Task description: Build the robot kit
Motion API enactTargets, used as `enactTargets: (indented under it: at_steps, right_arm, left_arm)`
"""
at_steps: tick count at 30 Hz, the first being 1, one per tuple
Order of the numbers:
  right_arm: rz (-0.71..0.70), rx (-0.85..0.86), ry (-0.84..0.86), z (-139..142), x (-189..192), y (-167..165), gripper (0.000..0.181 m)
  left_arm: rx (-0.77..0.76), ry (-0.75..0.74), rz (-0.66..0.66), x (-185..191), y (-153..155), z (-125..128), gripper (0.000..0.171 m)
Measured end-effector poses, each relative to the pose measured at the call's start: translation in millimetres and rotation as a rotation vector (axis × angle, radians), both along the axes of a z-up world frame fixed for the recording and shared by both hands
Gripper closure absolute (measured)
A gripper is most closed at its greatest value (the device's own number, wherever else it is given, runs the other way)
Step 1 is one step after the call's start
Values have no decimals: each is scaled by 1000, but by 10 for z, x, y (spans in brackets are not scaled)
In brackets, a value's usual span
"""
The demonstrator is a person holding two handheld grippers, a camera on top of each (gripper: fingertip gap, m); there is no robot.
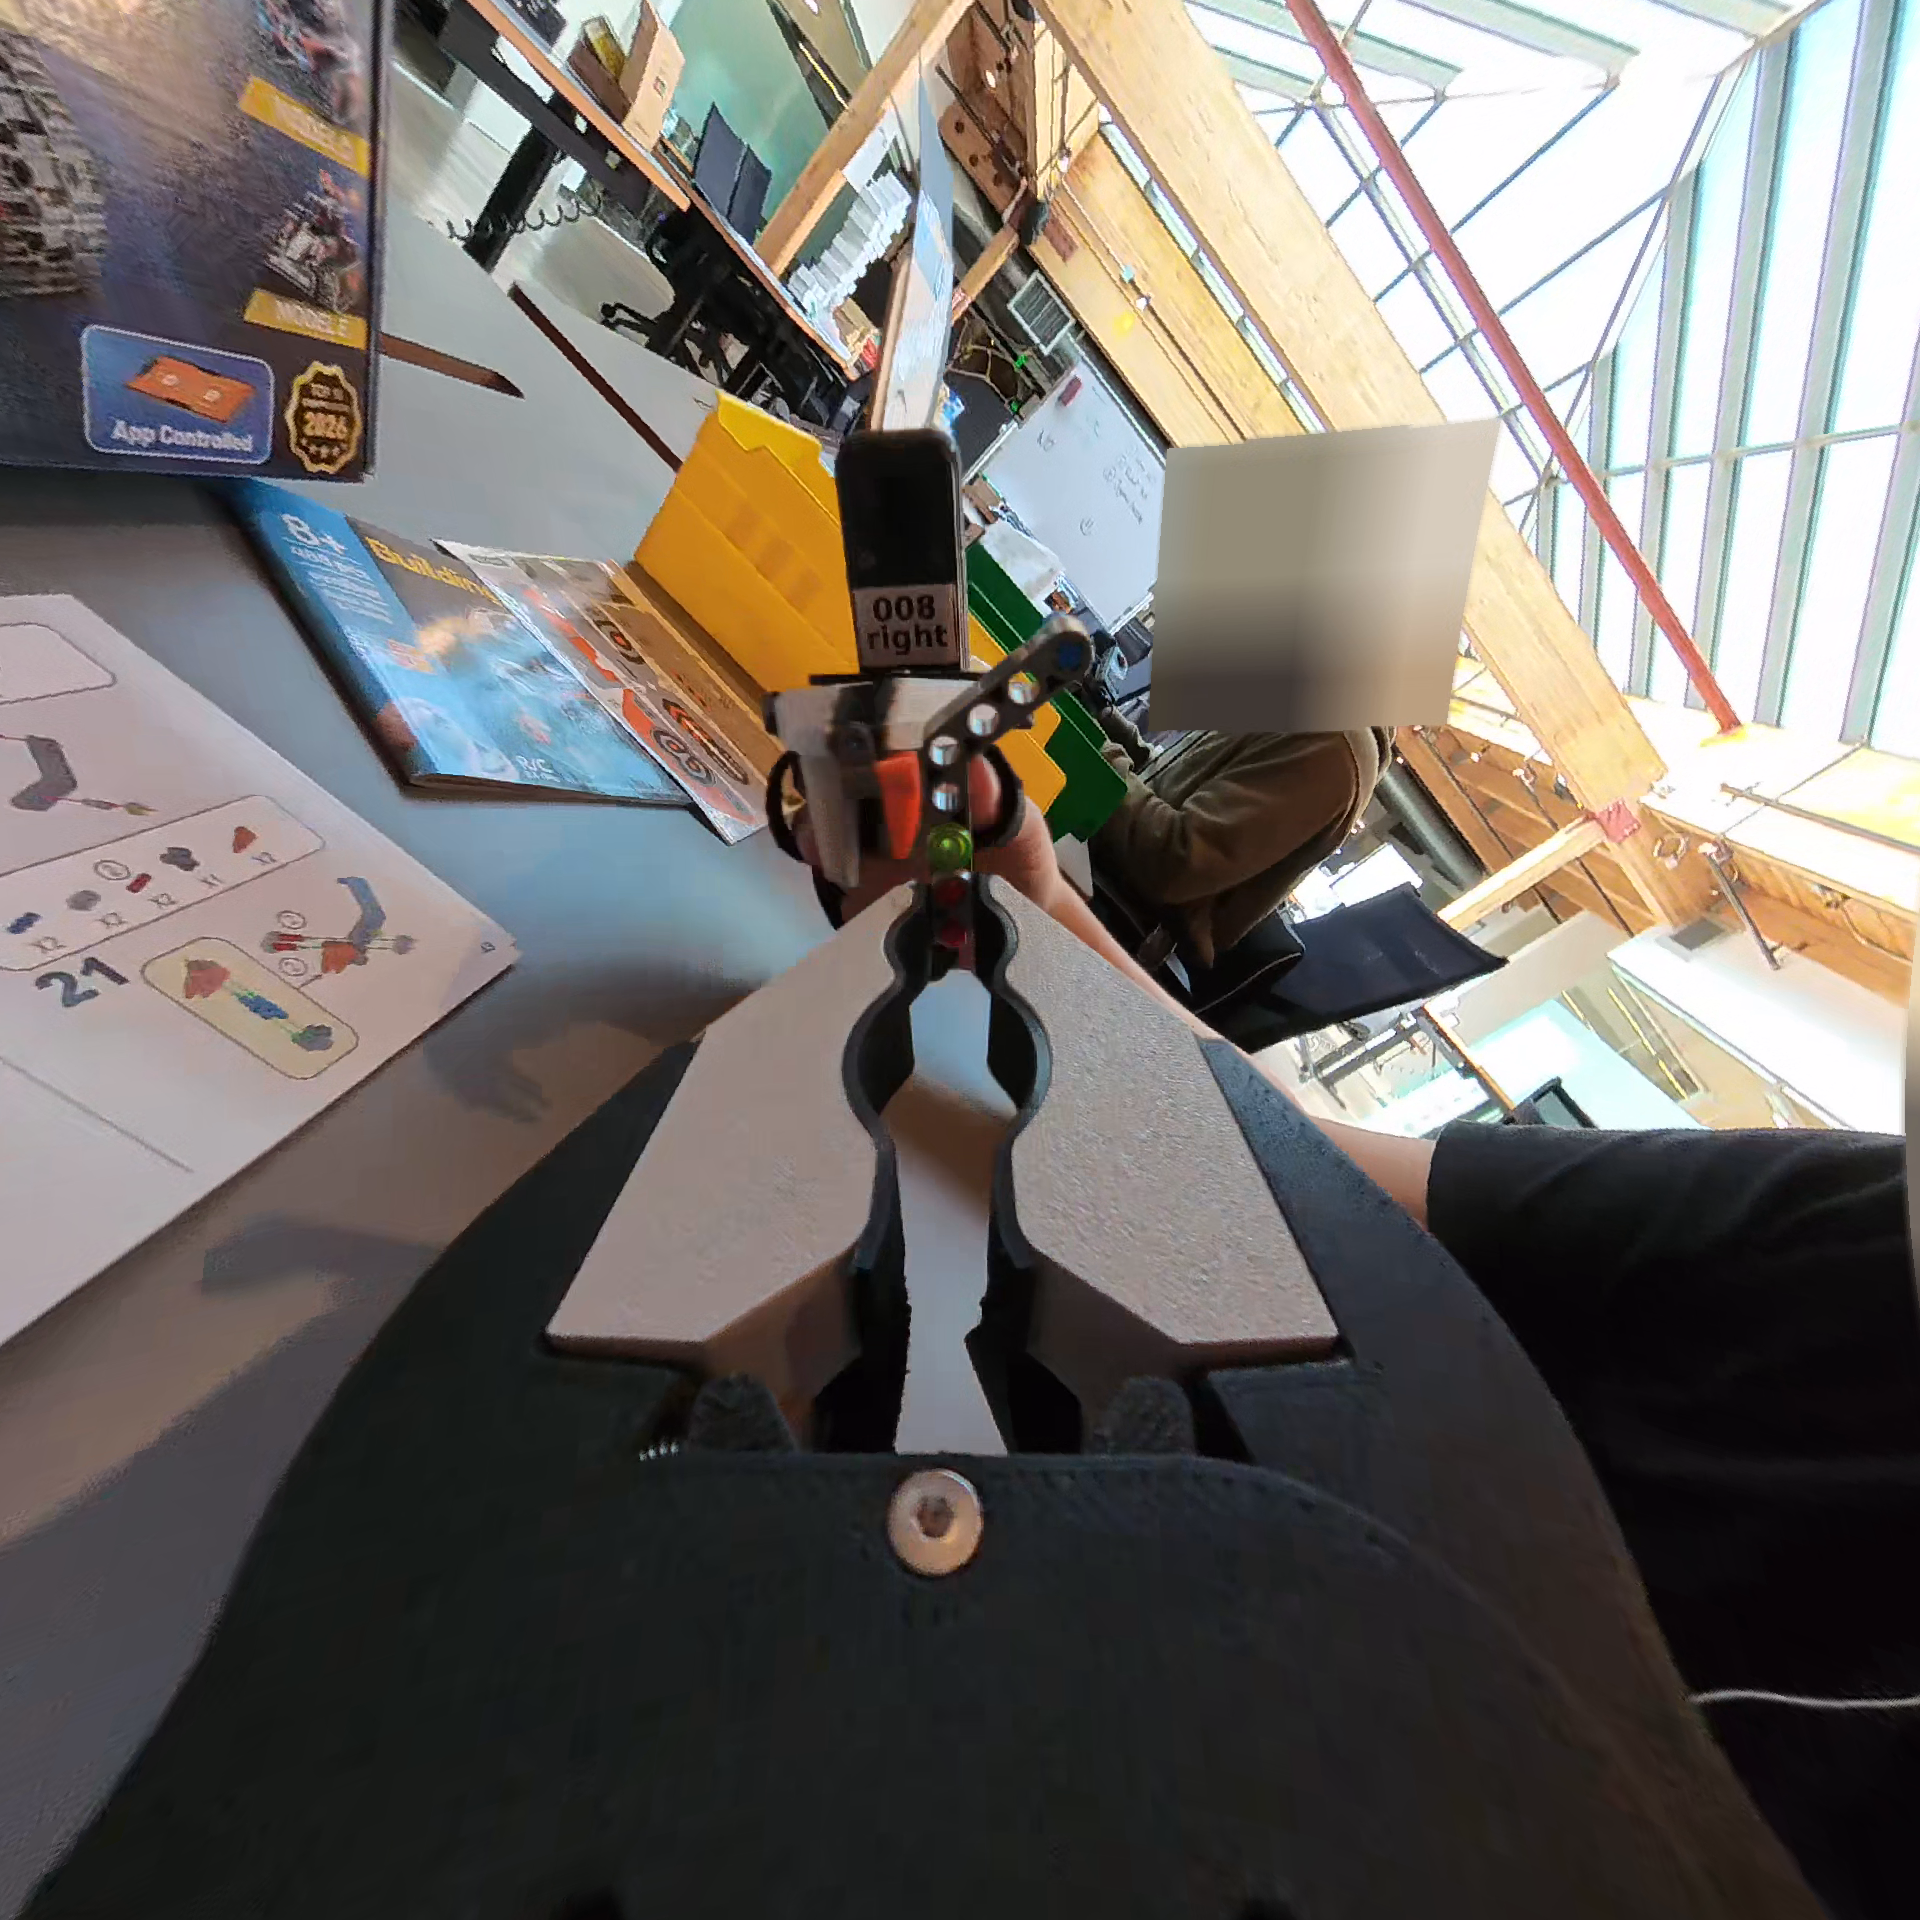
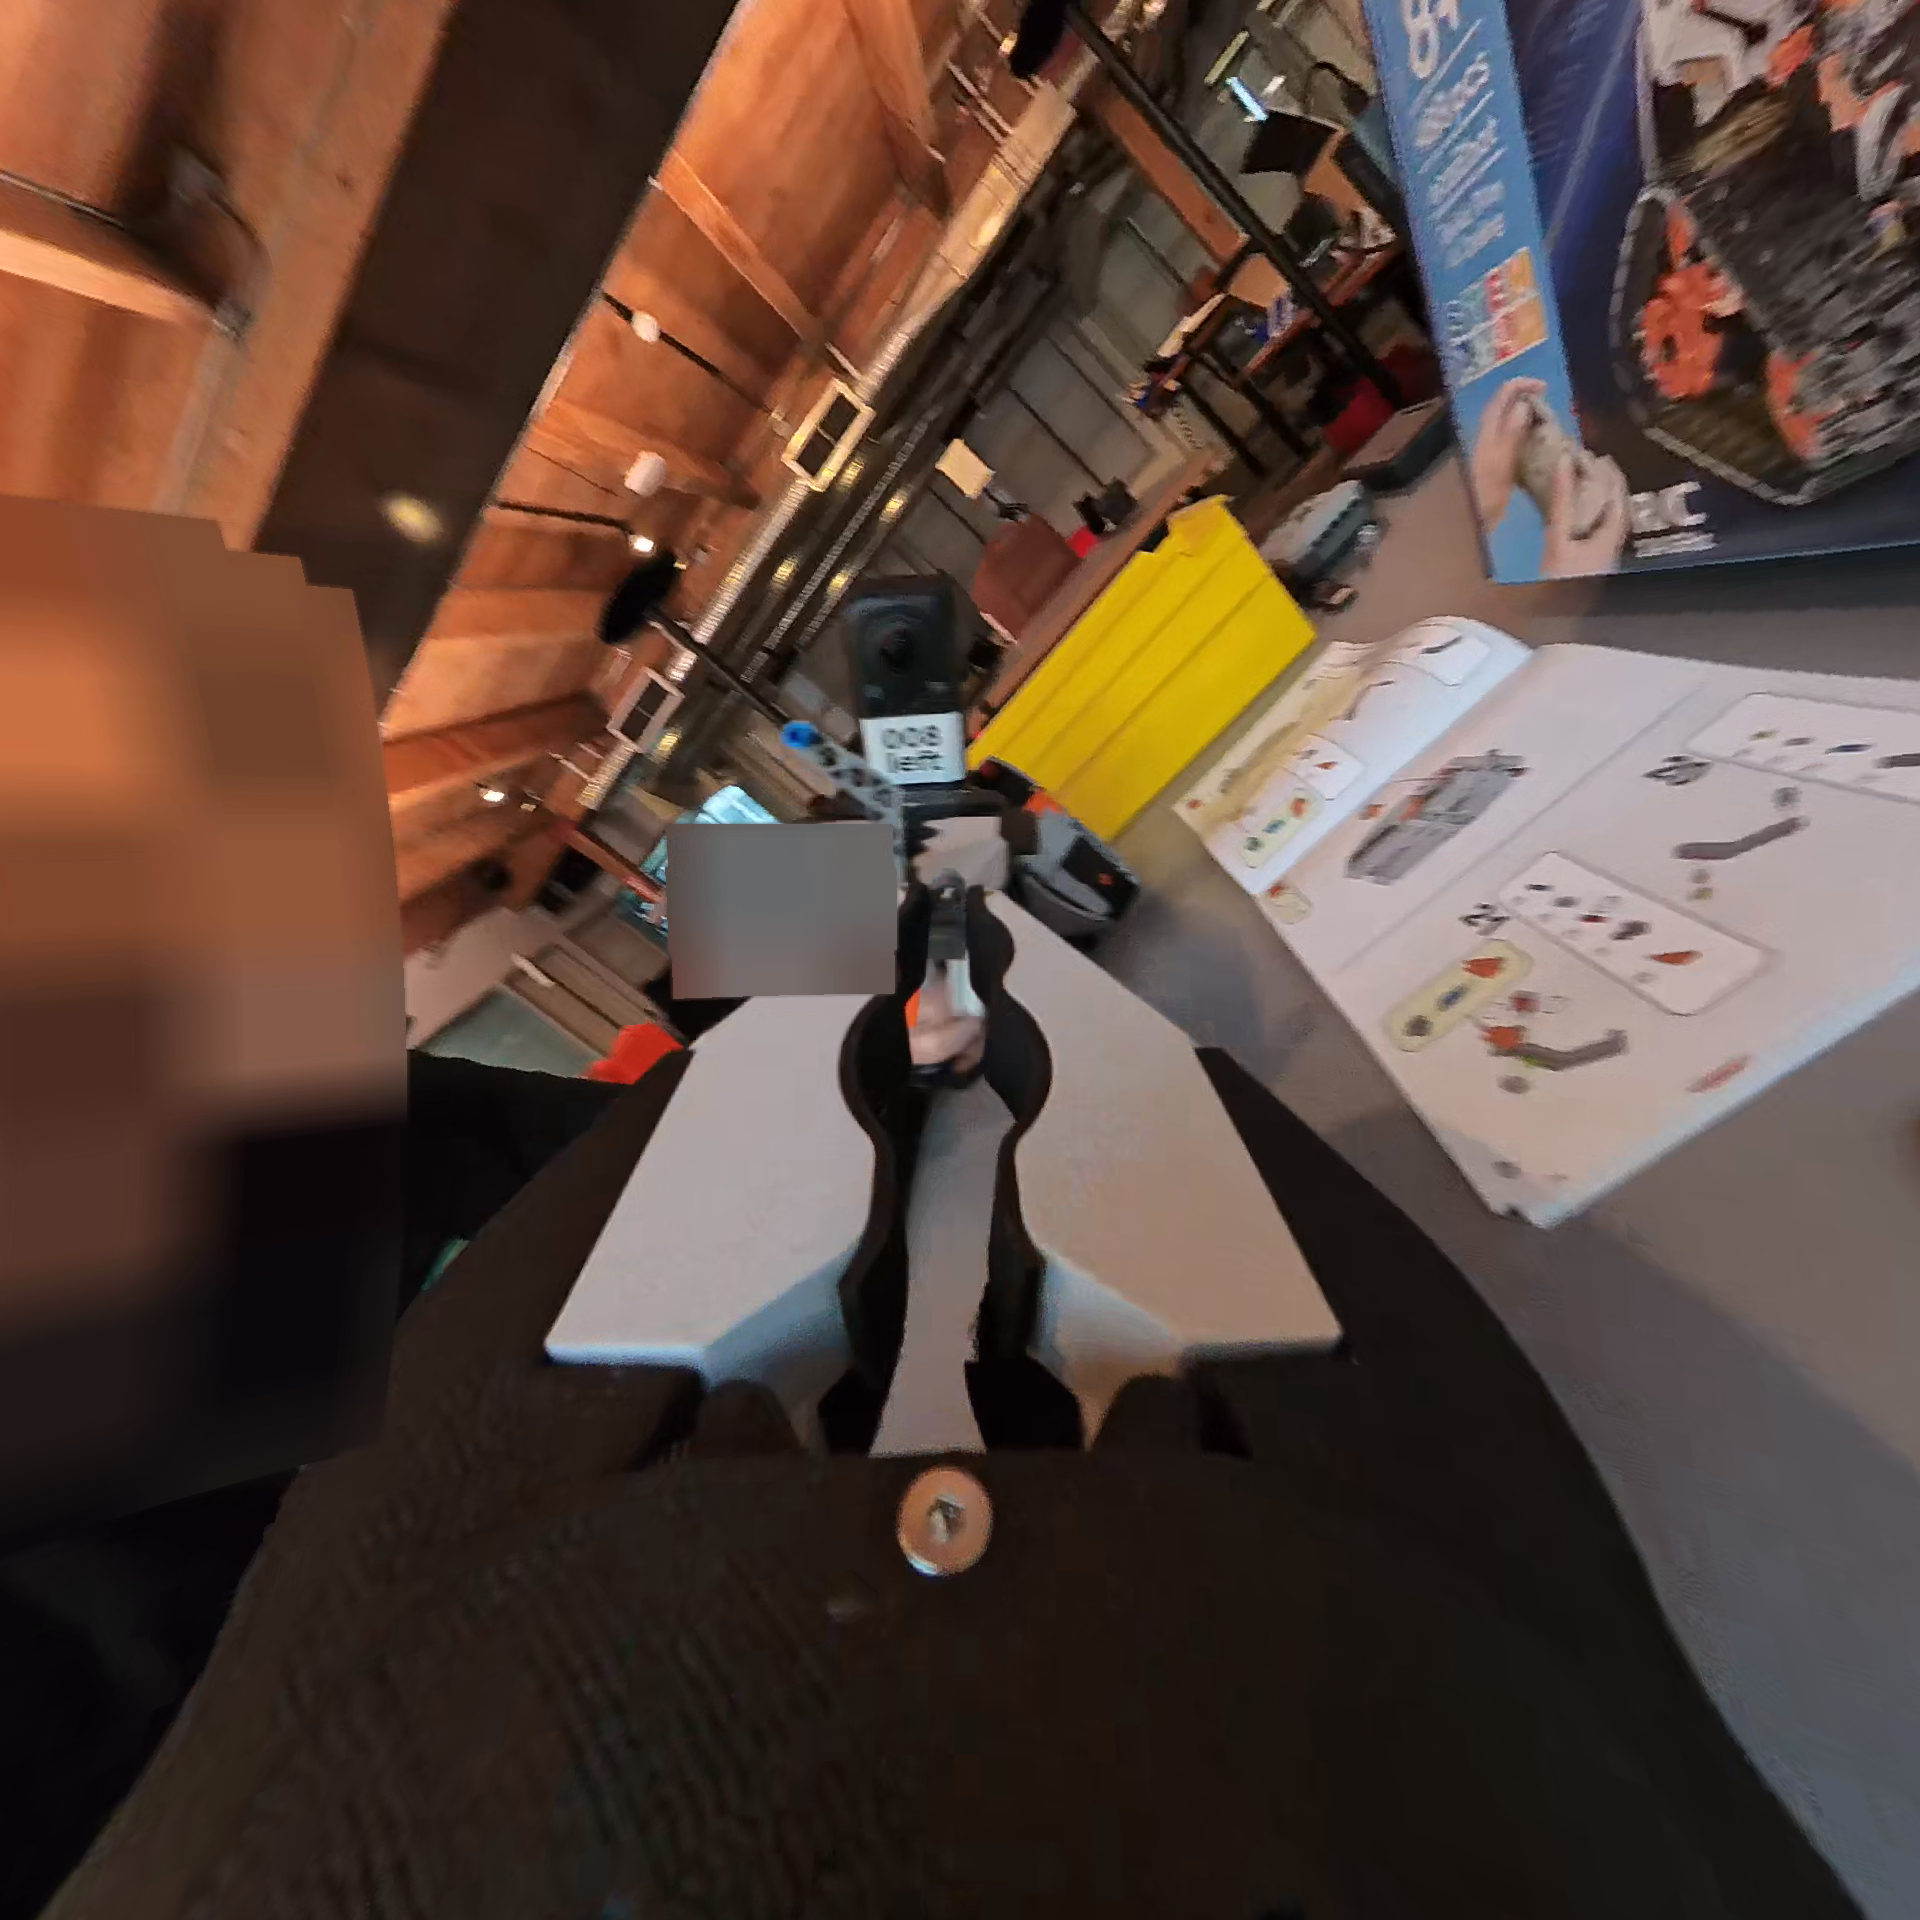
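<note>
In the left wrist view my left gripper [image 1: 948,920] is shut on the lower end of a bent grey beam with holes [image 1: 982,722]. The beam carries a green pin [image 1: 948,847], red pins [image 1: 951,896] and a blue pin [image 1: 1068,657] at its top end. My right gripper [image 1: 899,821] faces it tip to tip, shut on a small orange piece [image 1: 902,798] pressed against the beam. In the right wrist view my right gripper [image 2: 948,930] is shut on that orange and grey piece [image 2: 961,987]. The left gripper [image 2: 951,852] and the beam [image 2: 847,774] show just beyond. Both grippers are held above the grey table [image 1: 623,914].
An open instruction sheet [image 1: 208,935] [image 2: 1558,914] lies on the table beside booklets [image 1: 468,665]. A tall toy box [image 1: 187,229] [image 2: 1714,260] stands behind. A yellow bin [image 1: 748,540] [image 2: 1143,686] and a green bin [image 1: 1081,748] sit at the far edge. A seated person [image 1: 1226,831] is beyond. The left gripper's tips are roughly 5 cm from the right gripper's.
</note>
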State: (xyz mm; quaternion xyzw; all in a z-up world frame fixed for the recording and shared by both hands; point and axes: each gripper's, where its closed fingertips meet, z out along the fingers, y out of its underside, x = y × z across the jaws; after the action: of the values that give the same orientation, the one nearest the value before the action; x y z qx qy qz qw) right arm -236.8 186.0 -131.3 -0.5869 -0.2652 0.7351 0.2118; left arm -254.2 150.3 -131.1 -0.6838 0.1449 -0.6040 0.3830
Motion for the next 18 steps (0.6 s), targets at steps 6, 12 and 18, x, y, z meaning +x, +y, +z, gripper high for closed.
enactTargets:
  at_steps: [6,12,18]
  right_arm:
    - [66,50,-42,-14,-117,-242,175]
    - [57,88,-25,-10,-169,-255,175]
    - [23,182,-219,-230,-122,-206,175]
  left_arm:
    - [-35,-14,15,-77,86,-44,166]
    - [-77,-9,-14,-87,49,-54,166]
    - [-108,129,8,-178,70,-228,166]
